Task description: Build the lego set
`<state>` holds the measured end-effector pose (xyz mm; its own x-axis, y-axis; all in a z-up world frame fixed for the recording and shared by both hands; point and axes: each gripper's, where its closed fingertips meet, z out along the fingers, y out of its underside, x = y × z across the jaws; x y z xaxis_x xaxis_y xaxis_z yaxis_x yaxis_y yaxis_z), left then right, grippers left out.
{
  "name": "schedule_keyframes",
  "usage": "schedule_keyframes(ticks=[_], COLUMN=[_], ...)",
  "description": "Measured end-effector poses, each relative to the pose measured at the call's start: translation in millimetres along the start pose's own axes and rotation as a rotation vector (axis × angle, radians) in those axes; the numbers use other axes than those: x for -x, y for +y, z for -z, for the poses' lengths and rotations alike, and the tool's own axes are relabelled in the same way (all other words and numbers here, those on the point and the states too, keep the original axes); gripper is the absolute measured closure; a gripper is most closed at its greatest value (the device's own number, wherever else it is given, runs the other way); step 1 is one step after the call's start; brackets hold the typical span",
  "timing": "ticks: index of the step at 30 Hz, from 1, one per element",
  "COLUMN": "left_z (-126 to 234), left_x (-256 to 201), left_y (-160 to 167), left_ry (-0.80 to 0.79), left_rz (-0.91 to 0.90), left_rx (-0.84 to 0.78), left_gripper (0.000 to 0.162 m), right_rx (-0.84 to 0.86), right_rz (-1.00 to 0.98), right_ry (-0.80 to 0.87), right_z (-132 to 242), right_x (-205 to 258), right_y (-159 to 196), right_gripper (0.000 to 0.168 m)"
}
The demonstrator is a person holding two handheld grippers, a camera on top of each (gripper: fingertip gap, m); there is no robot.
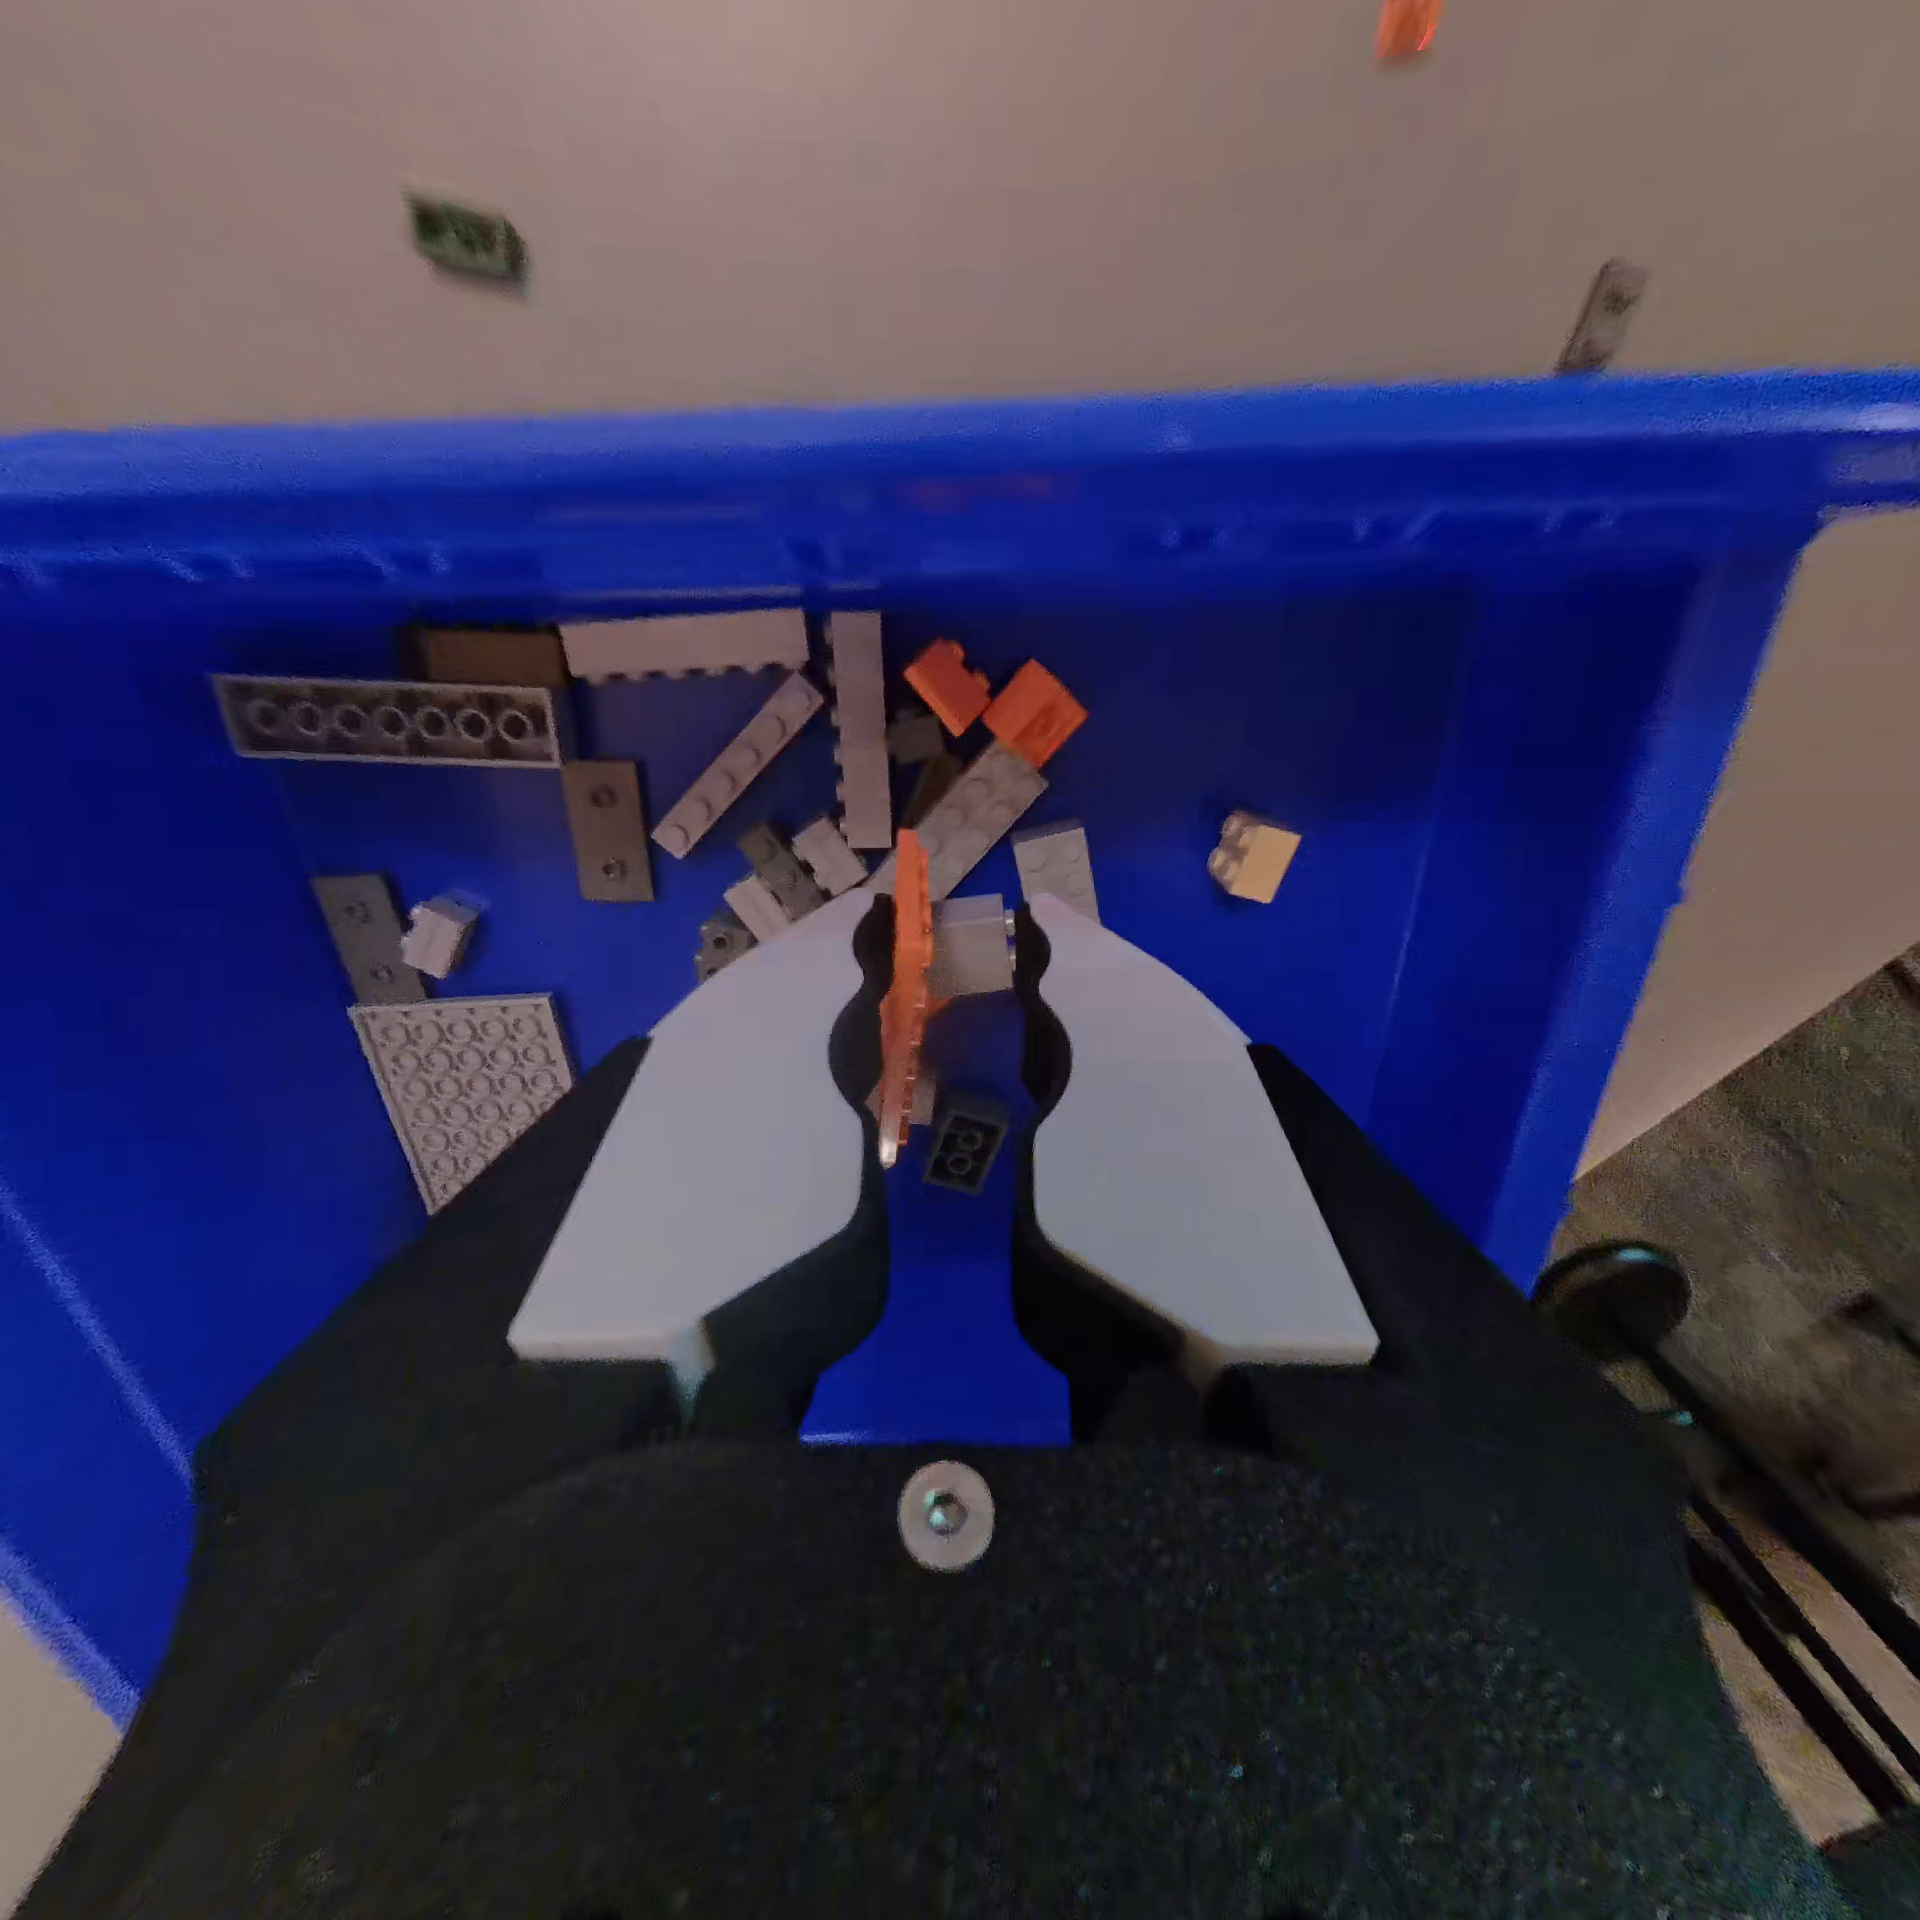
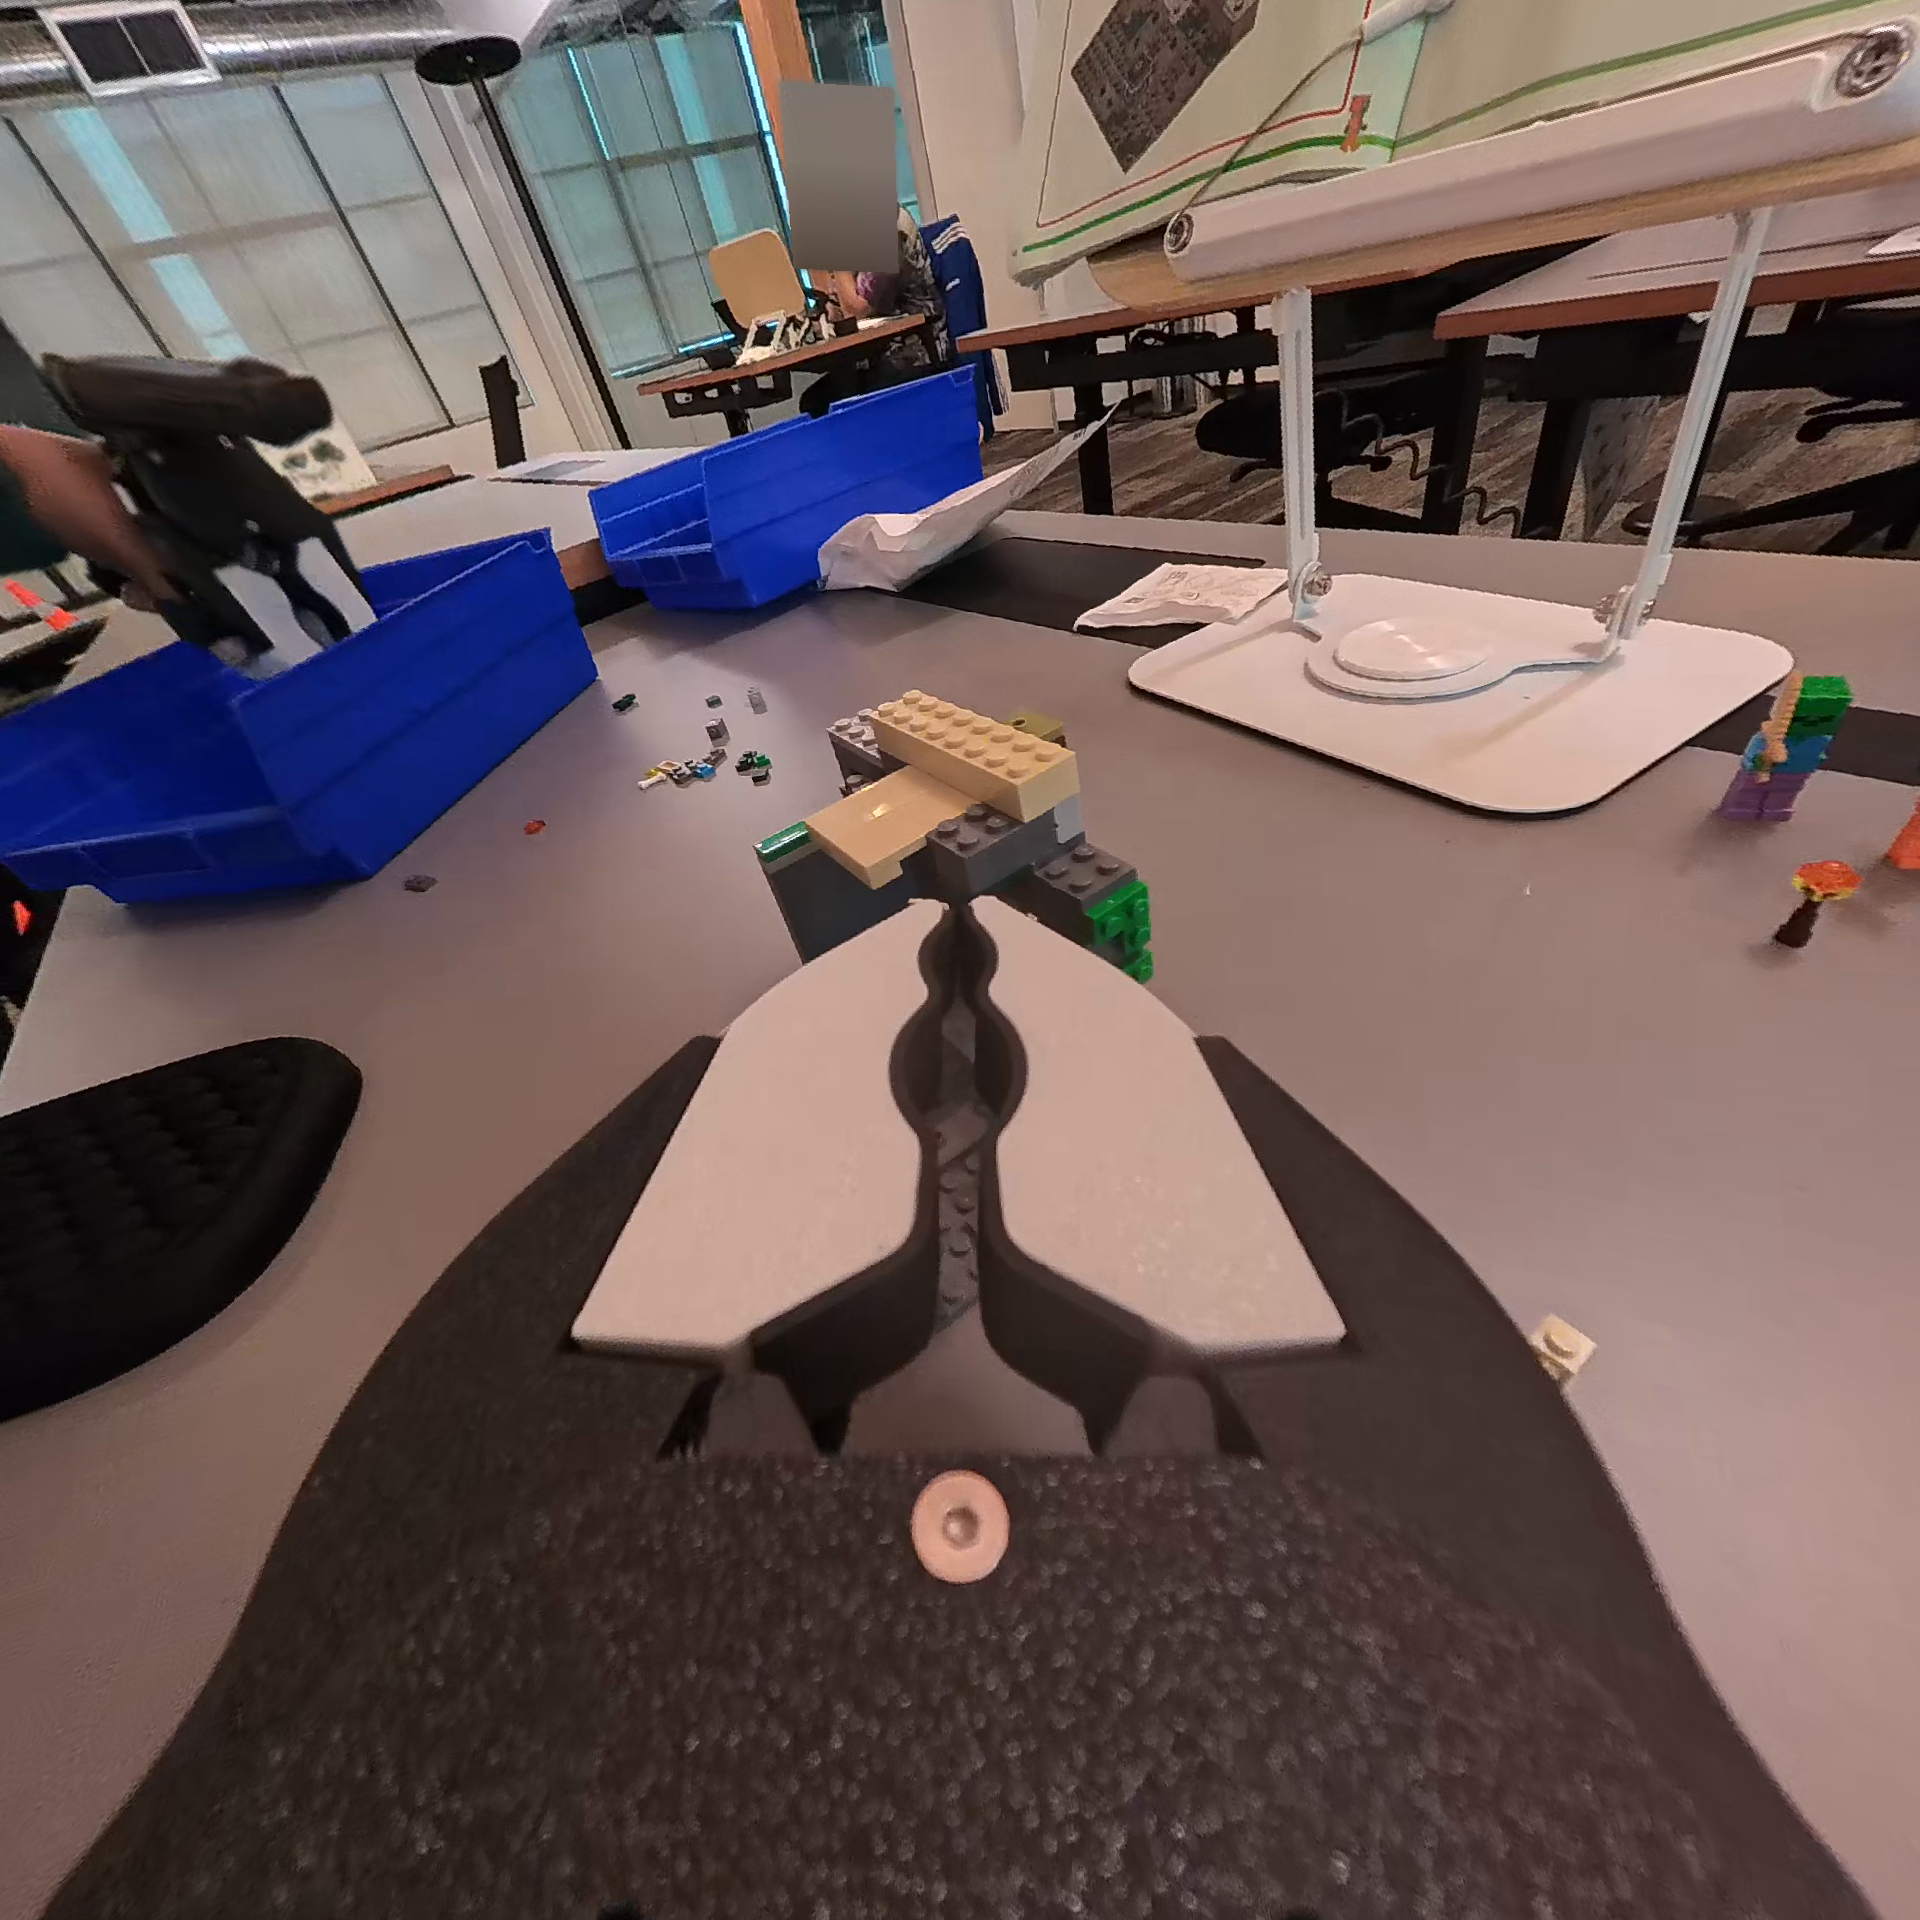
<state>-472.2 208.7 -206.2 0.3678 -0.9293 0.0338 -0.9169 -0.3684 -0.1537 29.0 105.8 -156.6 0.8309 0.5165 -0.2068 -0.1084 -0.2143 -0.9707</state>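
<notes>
The left gripper (image 1: 948, 940) reaches down into the blue bin (image 1: 1039, 488) and is clamped on an orange plate (image 1: 906, 997) with a small grey brick (image 1: 971, 956) beside it between the fingers, held edge-up, probably so it lifts clear of the loose grey pieces (image 1: 727, 748). The right gripper (image 2: 958, 914), its fingers nearly closed, pinches the dark grey base of the build (image 2: 966, 821) on the table (image 2: 1351, 1039), seemingly to steady it for the next piece.
</notes>
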Motion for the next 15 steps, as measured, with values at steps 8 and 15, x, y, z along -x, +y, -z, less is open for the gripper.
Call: schedule_keyframes(ticks=[8,15], left_z=[36.6,21.4], left_x=[23.9,56.6], left_y=[5.3,34.2], left_ry=[-0.118,-0.222], left_rz=[0.060,0.110], left_rx=[-0.070,0.037], left_gripper=[0.134,0.135], right_rx=[0.015,0.022], right_rz=[0.000,0.002], right_ry=[-0.013,-0.012], right_z=[-2.4,-3.4], right_x=[2.7,2.4], right_y=[3.1,5.1], right_gripper=[0.168,0.168])
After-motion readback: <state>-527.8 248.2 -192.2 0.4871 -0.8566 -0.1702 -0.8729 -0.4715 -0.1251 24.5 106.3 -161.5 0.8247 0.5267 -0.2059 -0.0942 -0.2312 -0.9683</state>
